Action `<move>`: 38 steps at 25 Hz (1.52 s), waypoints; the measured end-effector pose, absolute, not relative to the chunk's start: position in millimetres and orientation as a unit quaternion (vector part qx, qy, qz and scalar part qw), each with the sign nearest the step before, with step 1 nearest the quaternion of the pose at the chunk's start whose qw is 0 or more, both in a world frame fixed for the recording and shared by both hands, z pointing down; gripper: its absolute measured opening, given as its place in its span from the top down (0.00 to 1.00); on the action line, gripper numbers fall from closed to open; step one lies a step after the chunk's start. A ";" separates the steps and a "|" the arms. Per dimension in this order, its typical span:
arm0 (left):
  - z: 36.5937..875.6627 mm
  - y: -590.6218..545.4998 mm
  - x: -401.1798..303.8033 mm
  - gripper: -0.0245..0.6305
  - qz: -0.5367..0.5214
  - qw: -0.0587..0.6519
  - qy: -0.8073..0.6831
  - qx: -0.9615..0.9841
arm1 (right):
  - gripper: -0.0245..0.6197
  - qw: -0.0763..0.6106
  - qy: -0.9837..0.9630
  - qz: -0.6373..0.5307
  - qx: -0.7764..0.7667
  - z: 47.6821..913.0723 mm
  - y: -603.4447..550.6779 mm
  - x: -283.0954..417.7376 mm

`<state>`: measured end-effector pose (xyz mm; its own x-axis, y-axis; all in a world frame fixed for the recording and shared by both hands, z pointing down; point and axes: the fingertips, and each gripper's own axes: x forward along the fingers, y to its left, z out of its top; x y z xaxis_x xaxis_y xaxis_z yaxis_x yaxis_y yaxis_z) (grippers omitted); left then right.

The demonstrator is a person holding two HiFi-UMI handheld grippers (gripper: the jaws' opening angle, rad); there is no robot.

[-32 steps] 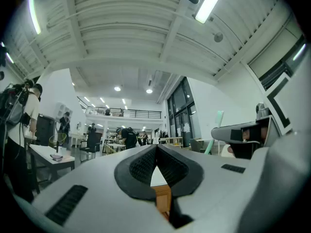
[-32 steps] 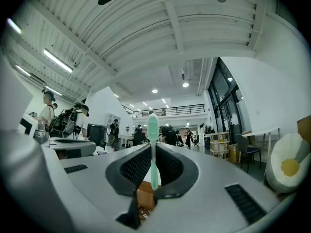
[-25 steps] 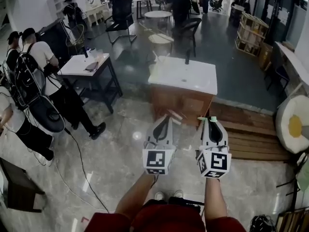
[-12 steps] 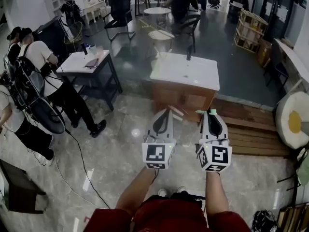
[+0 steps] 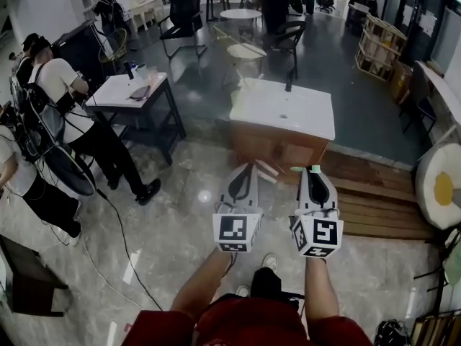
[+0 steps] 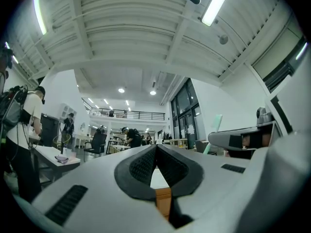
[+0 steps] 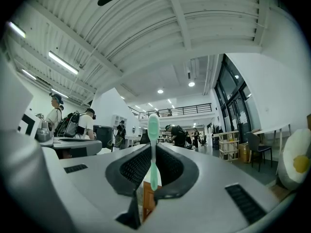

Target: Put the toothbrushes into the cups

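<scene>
In the right gripper view a mint-green toothbrush (image 7: 153, 130) stands upright, with my right gripper (image 7: 153, 154) shut on its lower part. The head view shows that toothbrush (image 5: 305, 169) poking out at the tip of the right gripper (image 5: 312, 173). My left gripper (image 5: 247, 170) is held beside it at the same height. The left gripper (image 6: 156, 149) has its jaws closed together, and nothing shows between them in its own view. Both grippers hang in the air, short of a wooden cabinet with a white sink top (image 5: 282, 110). I cannot make out any cups.
A black faucet (image 5: 288, 85) stands at the back of the sink top. A white table (image 5: 130, 92) with small items is at the left, with people (image 5: 54, 99) beside it. Wooden steps (image 5: 374, 204) lie at the right. Chairs and round tables are further back.
The cabinet has shifted slightly right and nearer in the head view as the person steps forward. Both grippers keep their pose, and the right still holds the toothbrush.
</scene>
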<state>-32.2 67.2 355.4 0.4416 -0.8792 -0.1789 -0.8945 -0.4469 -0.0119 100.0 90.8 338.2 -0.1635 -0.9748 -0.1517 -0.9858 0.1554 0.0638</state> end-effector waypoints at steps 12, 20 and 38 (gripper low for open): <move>364.4 -20.4 7.6 0.92 0.067 0.038 0.535 -0.841 | 0.89 0.041 0.761 0.063 -0.644 343.4 0.8 141.2; 359.7 -76.6 45.8 0.92 0.063 0.055 0.540 -0.837 | 0.89 0.037 0.769 0.056 -0.636 349.9 -61.3 176.6; 355.8 -178.9 102.5 0.92 0.058 0.067 0.550 -0.831 | 0.89 0.044 0.788 0.042 -0.612 363.0 -170.5 226.2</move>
